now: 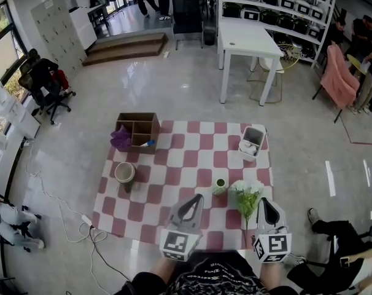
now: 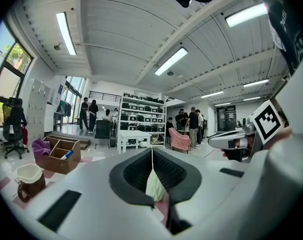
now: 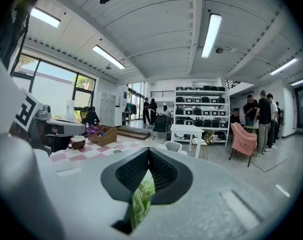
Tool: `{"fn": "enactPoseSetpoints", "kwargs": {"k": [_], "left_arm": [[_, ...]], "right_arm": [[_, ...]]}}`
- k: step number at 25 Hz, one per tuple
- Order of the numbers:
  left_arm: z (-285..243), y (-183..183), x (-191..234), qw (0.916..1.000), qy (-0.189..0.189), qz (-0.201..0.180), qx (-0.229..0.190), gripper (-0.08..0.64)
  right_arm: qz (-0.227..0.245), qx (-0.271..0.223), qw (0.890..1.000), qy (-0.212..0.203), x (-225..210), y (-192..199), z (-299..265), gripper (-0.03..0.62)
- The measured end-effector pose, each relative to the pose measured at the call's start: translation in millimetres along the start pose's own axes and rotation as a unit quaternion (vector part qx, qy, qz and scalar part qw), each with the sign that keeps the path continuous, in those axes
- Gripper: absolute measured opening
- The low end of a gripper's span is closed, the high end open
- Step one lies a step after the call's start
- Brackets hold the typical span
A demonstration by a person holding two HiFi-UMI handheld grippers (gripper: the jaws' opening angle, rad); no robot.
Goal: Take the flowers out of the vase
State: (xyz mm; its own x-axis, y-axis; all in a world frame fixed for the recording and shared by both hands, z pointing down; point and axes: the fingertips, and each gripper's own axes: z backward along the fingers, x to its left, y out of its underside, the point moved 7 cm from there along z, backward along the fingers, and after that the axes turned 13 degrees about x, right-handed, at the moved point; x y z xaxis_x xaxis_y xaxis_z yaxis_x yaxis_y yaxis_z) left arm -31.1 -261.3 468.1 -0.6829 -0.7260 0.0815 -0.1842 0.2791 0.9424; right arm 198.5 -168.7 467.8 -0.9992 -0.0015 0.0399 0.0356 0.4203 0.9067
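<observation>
L gripper (image 1: 197, 198) & R gripper (image 1: 264, 201) side by side, near level, jaws shut; flowers (image 1: 247, 194) beside R

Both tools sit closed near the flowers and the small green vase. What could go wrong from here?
The right tool is shut with leaves of the flowers showing just below its jaws. Whether a stem is pinched is unclear, so a lift might leave or drop the bunch. The small green vase stands unheld close ahead of the shut left tool; a careless sweep could tip it.
</observation>
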Motion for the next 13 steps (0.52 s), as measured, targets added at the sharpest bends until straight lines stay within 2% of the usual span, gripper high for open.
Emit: {"fn": "enactPoseSetpoints", "kwargs": {"k": [4,9,13], "left_arm": [[-1,3,-5,0.9998,0.013,0.006,0.01,0.014],[-2,4,-7,0.9999,0.009,0.003,0.007,0.014],[-1,4,-5,1.0,0.006,-0.001,0.004,0.014]], "right_arm": [[0.004,0.004,1.0,0.002,0,1,-1,0.005],[0.032,0.012,0.999,0.009,2,7,-2,0.005],[0.031,0.018,0.999,0.009,5,12,-4,0.005]]}}
